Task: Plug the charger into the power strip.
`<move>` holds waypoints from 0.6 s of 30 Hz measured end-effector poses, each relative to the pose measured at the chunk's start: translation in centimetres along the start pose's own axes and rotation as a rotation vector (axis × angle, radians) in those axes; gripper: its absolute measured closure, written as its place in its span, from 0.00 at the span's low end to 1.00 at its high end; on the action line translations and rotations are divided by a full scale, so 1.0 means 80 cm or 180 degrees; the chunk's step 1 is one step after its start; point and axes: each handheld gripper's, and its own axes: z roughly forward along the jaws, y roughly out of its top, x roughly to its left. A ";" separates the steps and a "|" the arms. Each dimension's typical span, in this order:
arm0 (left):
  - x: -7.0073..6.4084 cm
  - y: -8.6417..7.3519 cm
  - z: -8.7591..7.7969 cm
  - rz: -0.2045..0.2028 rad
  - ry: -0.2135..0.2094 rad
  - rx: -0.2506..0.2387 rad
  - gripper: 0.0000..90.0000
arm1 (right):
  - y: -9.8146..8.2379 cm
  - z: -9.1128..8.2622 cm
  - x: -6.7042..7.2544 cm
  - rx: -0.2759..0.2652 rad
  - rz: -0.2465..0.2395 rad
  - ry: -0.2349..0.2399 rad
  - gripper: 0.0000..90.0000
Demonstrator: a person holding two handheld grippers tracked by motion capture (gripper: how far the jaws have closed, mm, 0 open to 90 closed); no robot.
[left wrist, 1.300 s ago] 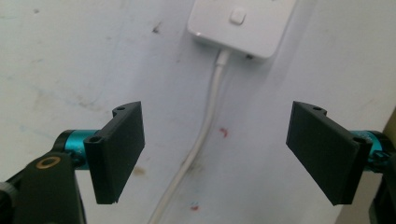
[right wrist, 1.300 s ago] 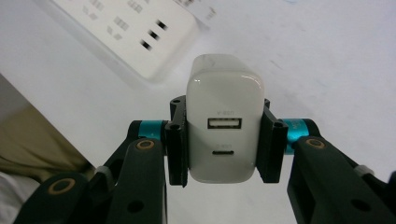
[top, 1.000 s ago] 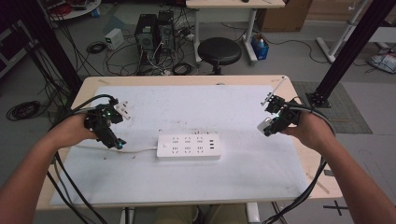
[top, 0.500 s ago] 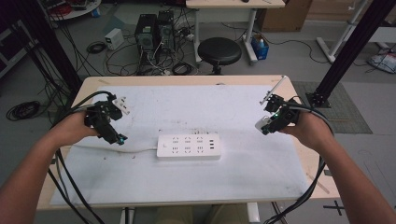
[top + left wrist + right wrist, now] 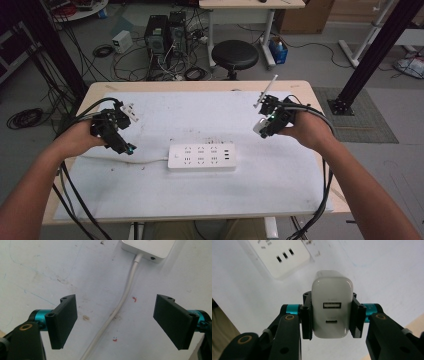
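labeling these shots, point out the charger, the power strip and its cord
charger (image 5: 332,307): right gripper view, on its port face.
power strip (image 5: 201,156): high view, middle of its top.
cord (image 5: 122,301): left gripper view, on its bend.

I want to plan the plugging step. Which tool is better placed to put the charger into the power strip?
The right tool: it is already shut on the white charger, held above the table near the power strip. The left tool is open and empty, over the strip's cable.
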 end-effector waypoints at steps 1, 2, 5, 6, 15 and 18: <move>-0.002 -0.001 0.002 -0.0012 0.0003 -0.0015 0.21 | 0.006 0.002 0.002 -0.0001 -0.0018 0.0015 0.69; -0.003 -0.002 0.003 -0.0004 0.0015 -0.0002 0.21 | 0.014 0.004 0.003 0.0018 -0.0088 0.0039 0.69; -0.003 -0.005 0.004 -0.0036 0.0037 -0.0037 0.21 | 0.037 0.014 0.012 0.0083 -0.0277 0.0074 0.69; -0.003 -0.006 0.004 -0.0066 0.0062 -0.0054 0.21 | 0.044 0.017 0.016 0.0099 -0.0320 0.0082 0.69; -0.008 -0.005 0.014 -0.0041 0.0088 -0.0070 0.21 | 0.094 0.051 0.049 0.0126 -0.0779 0.0135 0.69; -0.010 0.000 0.017 0.0004 0.0086 -0.0100 0.21 | 0.106 0.065 0.057 0.0202 -0.0883 0.0174 0.69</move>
